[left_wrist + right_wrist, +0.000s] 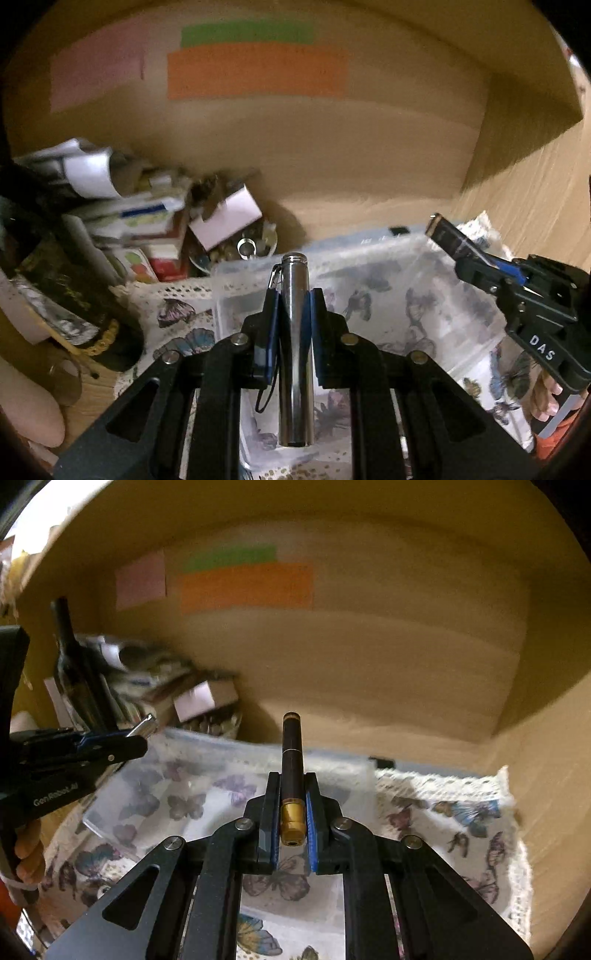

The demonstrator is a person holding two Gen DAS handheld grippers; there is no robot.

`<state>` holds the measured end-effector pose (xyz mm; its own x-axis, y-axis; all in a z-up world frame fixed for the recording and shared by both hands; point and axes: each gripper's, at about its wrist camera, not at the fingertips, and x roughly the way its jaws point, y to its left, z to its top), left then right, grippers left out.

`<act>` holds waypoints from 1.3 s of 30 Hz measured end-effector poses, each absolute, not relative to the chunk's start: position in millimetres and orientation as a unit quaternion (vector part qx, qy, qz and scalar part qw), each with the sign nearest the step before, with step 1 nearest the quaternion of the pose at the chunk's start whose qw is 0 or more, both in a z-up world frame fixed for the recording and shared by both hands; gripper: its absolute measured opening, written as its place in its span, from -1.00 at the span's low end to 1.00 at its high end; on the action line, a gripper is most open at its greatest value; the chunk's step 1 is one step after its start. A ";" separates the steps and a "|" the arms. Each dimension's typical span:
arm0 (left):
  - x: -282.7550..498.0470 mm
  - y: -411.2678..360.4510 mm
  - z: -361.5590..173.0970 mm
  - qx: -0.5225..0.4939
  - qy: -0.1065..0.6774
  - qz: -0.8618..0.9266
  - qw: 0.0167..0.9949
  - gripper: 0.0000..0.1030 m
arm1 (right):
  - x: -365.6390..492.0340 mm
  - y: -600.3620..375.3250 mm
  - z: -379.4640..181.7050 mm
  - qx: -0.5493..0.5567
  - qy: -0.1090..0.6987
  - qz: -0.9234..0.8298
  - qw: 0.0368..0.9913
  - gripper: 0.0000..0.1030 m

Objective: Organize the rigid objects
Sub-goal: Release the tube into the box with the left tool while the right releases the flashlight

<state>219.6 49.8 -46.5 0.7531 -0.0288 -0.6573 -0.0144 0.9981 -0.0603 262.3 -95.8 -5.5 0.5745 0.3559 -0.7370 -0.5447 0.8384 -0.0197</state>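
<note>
My left gripper (pixel 293 295) is shut on a silver metal cylinder (pixel 295 350) with a small clip and black cord, held lengthwise above a clear plastic box (pixel 388 295). It also shows at the left of the right wrist view (pixel 140 734), the silver tip (pixel 146 725) sticking out. My right gripper (pixel 291 779) is shut on a dark brown pen-like tube with a gold end (pixel 292 775), over the same clear box (pixel 207 775). In the left wrist view the right gripper (pixel 443 236) is at the right, holding that dark tube.
A butterfly-print cloth with lace edge (pixel 461 830) covers the wooden shelf. A pile of boxes, papers and small metal parts (pixel 147 229) and a dark bottle (pixel 74 672) stand at the left. Coloured sheets (pixel 258 70) hang on the back wall. A side wall (pixel 546 775) closes the right.
</note>
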 end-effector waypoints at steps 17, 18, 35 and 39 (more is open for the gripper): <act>239.8 36.1 -88.0 -0.012 0.406 -0.024 0.913 -0.70 | 285.7 -78.9 -67.4 -0.165 0.469 0.241 0.834 -0.80; 238.5 35.6 -86.4 -0.009 0.403 -0.023 0.915 -0.70 | 285.2 -78.4 -66.9 -0.165 0.469 0.242 0.833 -0.80; 160.7 42.0 -27.7 -0.006 0.310 0.003 0.951 0.62 | 225.4 -115.0 23.8 -0.135 0.365 0.251 0.887 0.07; 139.4 37.8 -30.0 0.000 0.307 0.008 0.952 0.78 | 205.5 -125.9 31.9 -0.131 0.349 0.250 0.894 0.14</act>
